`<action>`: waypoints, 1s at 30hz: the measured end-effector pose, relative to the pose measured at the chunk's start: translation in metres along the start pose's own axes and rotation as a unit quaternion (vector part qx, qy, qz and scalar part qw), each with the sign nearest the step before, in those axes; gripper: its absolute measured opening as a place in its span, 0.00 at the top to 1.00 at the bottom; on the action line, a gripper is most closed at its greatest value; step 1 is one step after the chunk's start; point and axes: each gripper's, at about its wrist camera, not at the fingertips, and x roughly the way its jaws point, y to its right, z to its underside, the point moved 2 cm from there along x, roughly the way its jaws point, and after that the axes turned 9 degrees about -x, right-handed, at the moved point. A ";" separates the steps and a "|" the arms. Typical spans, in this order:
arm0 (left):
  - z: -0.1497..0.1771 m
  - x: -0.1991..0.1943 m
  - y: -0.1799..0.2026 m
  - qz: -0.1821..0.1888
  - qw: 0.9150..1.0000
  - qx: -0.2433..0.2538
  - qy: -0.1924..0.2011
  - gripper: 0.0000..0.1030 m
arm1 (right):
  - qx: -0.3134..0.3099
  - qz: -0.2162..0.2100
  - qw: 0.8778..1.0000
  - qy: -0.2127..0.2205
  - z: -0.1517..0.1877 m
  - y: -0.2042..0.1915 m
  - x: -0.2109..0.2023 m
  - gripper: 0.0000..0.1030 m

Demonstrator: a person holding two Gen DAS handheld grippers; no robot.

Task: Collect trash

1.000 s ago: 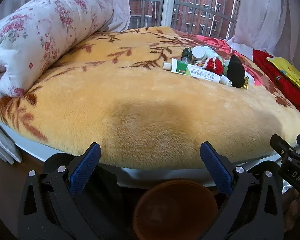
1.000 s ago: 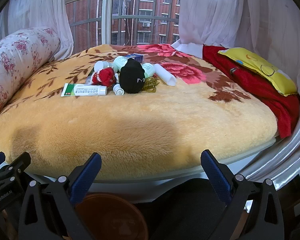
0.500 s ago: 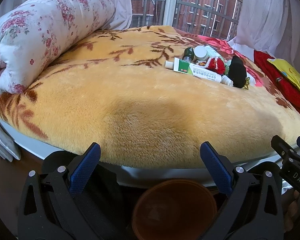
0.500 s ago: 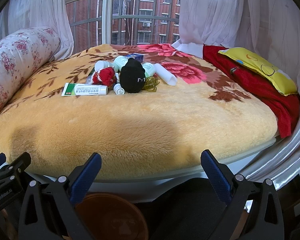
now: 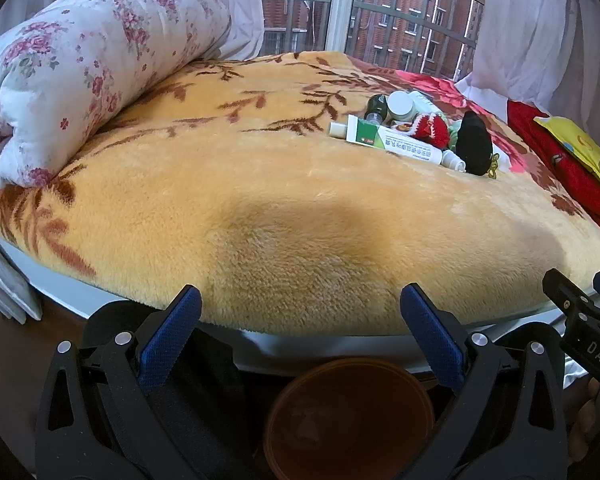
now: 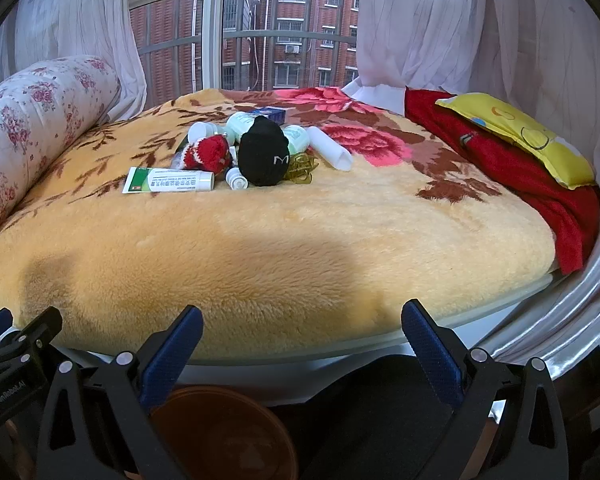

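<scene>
Beyond both empty, spread claws, the toothpaste tube [image 6: 168,180] lies on the blanket [image 6: 300,240].

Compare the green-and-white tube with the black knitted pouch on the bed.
The tube is long, flat and printed green and white; the black knitted pouch is rounded, plain black with a small white M. The tube lies flat; the pouch stands taller. Both rest in the same pile on the blanket.
</scene>
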 end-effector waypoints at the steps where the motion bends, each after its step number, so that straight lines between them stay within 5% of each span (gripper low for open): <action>1: 0.000 0.000 0.000 0.000 1.000 0.000 0.000 0.06 | 0.000 0.000 1.000 0.000 0.000 0.000 0.000 0.05; 15: -0.001 0.000 0.000 0.000 1.000 0.002 0.001 0.06 | -0.013 -0.007 1.000 0.000 -0.006 0.000 0.002 0.05; 19: -0.009 -0.001 0.000 -0.006 1.000 0.013 0.008 0.06 | -0.046 -0.060 0.997 0.024 -0.038 -0.001 0.000 0.05; 23: -0.023 0.000 -0.007 -0.013 1.000 0.015 0.016 0.06 | -0.134 -0.198 0.970 0.039 -0.083 -0.016 0.012 0.05; 26: -0.033 0.002 -0.016 -0.013 1.000 -0.001 0.018 0.06 | -0.210 -0.309 0.927 0.030 -0.115 -0.036 0.031 0.05; 30: -0.044 0.001 -0.026 -0.015 0.999 -0.020 0.026 0.06 | -0.266 -0.380 0.886 0.007 -0.139 -0.063 0.060 0.05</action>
